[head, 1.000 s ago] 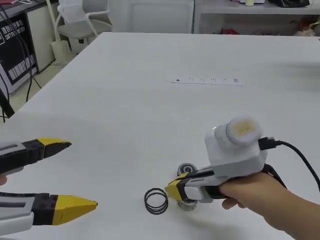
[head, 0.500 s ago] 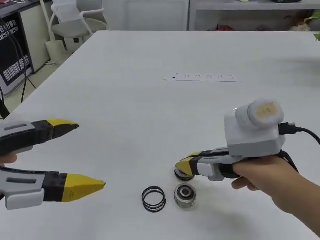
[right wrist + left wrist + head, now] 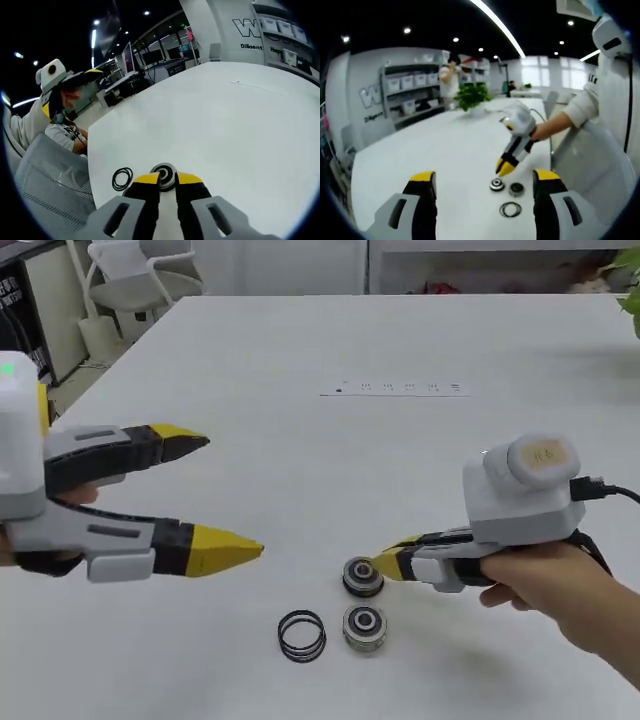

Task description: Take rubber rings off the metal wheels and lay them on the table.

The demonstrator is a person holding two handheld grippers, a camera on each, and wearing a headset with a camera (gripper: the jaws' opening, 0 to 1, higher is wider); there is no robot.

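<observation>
- Logged the loose rings [image 3: 301, 634] flat on the desk [image 3: 300, 360] as a small black stack, apparently already off a wheel. Used them as the reference mark for everything below.
- Found the near wheel [image 3: 365, 627] just right of the loose rings, lying on its face. Judged its rim bright and bare (too small to be sure).
- Found the far wheel [image 3: 362, 577] right of the loose rings and farther up the desk, close to the near wheel but apart from it. Read the dark band around its rim as a rubber ring not yet removed.
- Placed the right gripper [image 3: 385, 566] reaching in from the right of the loose rings, jaws pressed nearly together with a slim gap and tips at the far wheel's edge. Cannot tell whether nipping the rim or merely touching it.
- Placed the left gripper [image 3: 228, 495] above the desk, well left of the loose rings, jaws spread wide with nothing between them.
- Expect soft, stretchy, very light rings, probably clingy on metal. Expect small, stiff wheels, dense for their size and apt to skate on the smooth desk under a one-sided pull.
- Suggest pinning the far wheel across its flat faces with one gripper, then pinching the band at its outer edge with the other and peeling sideways.
- Watch for the thin band slipping from the tips and snapping back.
</observation>
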